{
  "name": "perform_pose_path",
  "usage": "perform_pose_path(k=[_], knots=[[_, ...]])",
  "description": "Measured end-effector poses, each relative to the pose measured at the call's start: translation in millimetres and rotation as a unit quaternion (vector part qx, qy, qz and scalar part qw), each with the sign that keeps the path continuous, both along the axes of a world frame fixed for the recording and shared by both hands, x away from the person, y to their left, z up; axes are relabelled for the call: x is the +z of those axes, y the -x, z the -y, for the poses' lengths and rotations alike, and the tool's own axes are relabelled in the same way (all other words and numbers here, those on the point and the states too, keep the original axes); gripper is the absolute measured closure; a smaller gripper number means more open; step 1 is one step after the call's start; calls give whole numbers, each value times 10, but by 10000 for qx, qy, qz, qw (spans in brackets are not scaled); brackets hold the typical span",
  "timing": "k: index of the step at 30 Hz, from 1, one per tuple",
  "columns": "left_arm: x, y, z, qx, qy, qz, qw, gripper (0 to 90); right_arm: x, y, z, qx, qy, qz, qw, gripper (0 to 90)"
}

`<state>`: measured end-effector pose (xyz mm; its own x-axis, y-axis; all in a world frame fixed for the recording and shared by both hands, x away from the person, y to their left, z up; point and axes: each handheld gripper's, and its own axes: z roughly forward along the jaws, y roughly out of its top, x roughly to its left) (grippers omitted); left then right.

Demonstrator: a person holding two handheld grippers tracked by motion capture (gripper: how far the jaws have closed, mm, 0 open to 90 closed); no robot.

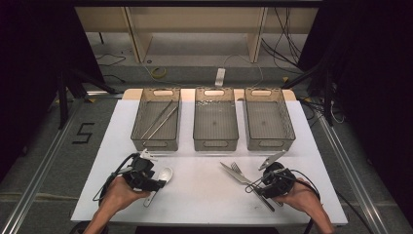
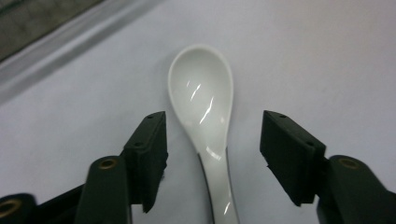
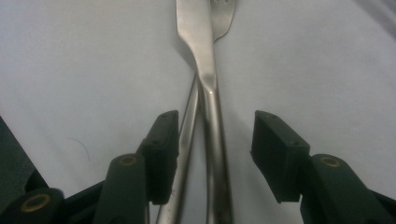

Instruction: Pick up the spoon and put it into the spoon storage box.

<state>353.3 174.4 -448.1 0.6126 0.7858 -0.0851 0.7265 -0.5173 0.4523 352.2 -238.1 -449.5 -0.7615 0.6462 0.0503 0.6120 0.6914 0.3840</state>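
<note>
**Both grippers poised over cutlery on the white table**

Near the front left of the white table [image 1: 204, 195], the left gripper [image 2: 212, 154] straddles a glossy white ceramic spoon [image 2: 201, 98], which lies flat with its bowl pointing away. Its black fingers [image 2: 149, 149] stand apart on either side of the handle, clear of it. At the front right, the right gripper [image 3: 215, 149] sits over a steel knife [image 3: 205, 70] lying across a steel fork [image 3: 223, 16]; both handles run between its released fingers [image 3: 161, 149], the left one close beside the fork's handle. Three mesh baskets [image 1: 215, 141] line the far edge; the left basket [image 1: 139, 122] holds long metal tongs [image 1: 159, 119].
</note>
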Motion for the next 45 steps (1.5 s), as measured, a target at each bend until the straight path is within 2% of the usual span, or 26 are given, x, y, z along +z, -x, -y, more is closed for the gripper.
perform_pose_path(k=[5,8,11,13,16,25,30,32,33,34,36,39,41,45], knots=[[-70,-1,34,-21,-248,-326,9992,509,2,2,3,-61,-47,40,10000,455],[-116,-5,55,-49,-442,-418,9981,579,5,4,-2,-58,-76,40,9999,435],[-164,-5,78,-111,-542,-509,9972,674,9,5,-6,-58,-88,41,9999,425],[-156,-7,77,-90,-592,-517,9969,698,9,4,-6,-64,-85,42,9999,425],[-161,-20,55,-75,-497,-569,9971,720,9,5,-5,-53,-84,45,9999,425],[-147,-20,50,-169,-481,-533,9973,742,13,6,-5,-58,-94,52,9999,425],[-88,-18,30,-177,-304,-380,9987,766,22,6,0,-67,-133,69,9999,416],[-45,-22,10,-198,-182,-316,9991,780,22,3,6,-58,-145,82,9998,401],[-16,-15,-1,-177,-68,-179,9997,803,22,2,8,-65,-150,86,9998,390],[13,-13,-3,-149,8,-140,9998,850,23,3,9,-80,-154,94,9998,381],[30,-18,-8,-192,117,-153,9996,851,26,5,10,-95,-164,105,9998,364],[-47,-38,7,-251,10,-320,9992,850,18,0,7,-96,-177,111,9997,352],[-49,-38,20,-277,-32,-286,9992,851,14,5,1,-100,-172,101,9998,351],[8,-21,33,-300,49,-156,9994,852,29,7,7,-118,-192,128,9997,352]])
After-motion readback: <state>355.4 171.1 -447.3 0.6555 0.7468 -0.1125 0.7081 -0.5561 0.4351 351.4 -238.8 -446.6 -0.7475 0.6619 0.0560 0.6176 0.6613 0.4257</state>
